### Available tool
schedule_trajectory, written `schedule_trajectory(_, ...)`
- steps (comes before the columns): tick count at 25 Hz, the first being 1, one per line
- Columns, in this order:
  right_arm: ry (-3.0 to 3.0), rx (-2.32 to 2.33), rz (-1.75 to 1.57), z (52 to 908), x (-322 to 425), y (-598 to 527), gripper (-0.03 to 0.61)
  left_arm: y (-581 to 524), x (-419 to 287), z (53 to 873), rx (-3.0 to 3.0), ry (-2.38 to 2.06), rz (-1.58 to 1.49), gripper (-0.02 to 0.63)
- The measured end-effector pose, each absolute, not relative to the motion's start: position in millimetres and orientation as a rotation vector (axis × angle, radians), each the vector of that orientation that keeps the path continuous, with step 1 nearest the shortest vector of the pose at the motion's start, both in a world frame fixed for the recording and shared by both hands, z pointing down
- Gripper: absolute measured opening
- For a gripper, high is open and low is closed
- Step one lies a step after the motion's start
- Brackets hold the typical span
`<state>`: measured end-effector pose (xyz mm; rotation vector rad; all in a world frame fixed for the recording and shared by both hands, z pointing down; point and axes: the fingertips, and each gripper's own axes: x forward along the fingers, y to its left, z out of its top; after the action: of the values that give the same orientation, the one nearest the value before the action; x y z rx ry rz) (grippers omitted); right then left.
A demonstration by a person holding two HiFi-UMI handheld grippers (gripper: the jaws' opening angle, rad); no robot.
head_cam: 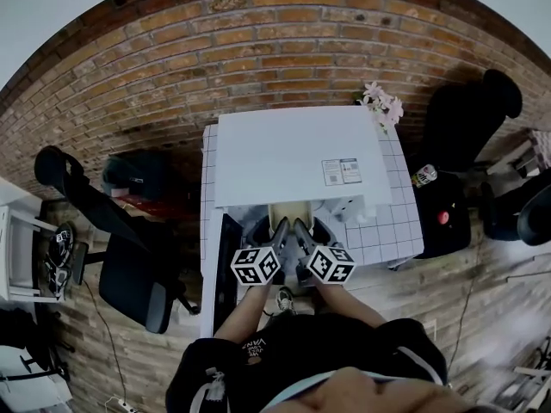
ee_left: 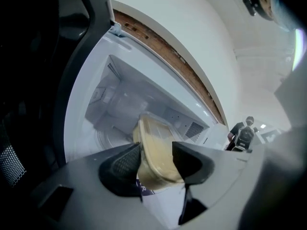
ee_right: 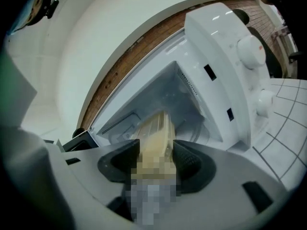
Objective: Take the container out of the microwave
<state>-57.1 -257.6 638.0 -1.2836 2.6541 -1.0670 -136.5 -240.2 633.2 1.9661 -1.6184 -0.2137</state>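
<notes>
The white microwave (head_cam: pixel 293 157) stands on a tiled table with its dark door (head_cam: pixel 225 265) swung open to the left. A beige lidded container (head_cam: pixel 290 213) shows at the mouth of the cavity, held from both sides. In the left gripper view the container (ee_left: pixel 156 147) sits edge-on between the pads of my left gripper (ee_left: pixel 156 159), which is shut on it. In the right gripper view the container (ee_right: pixel 156 138) is clamped the same way by my right gripper (ee_right: pixel 156 159). Behind it lies the white cavity (ee_left: pixel 124 104) with the turntable.
The microwave's panel with two knobs (ee_right: pixel 249 51) is to the right of the cavity. The white tiled table (head_cam: pixel 392 231) holds pink flowers (head_cam: pixel 379 101) at its back right corner. Office chairs stand at the left (head_cam: pixel 129 274) and right (head_cam: pixel 465 119). The floor is brick.
</notes>
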Motion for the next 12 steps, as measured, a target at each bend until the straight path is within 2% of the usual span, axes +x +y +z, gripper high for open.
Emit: schedule_trajectory(12, 2.605, -1.331, -1.061, 629.7, -30.7, -217.1, 0.212, -202.7, -110.7, 625.8, 2.006, -1.572, -0.217, 0.212)
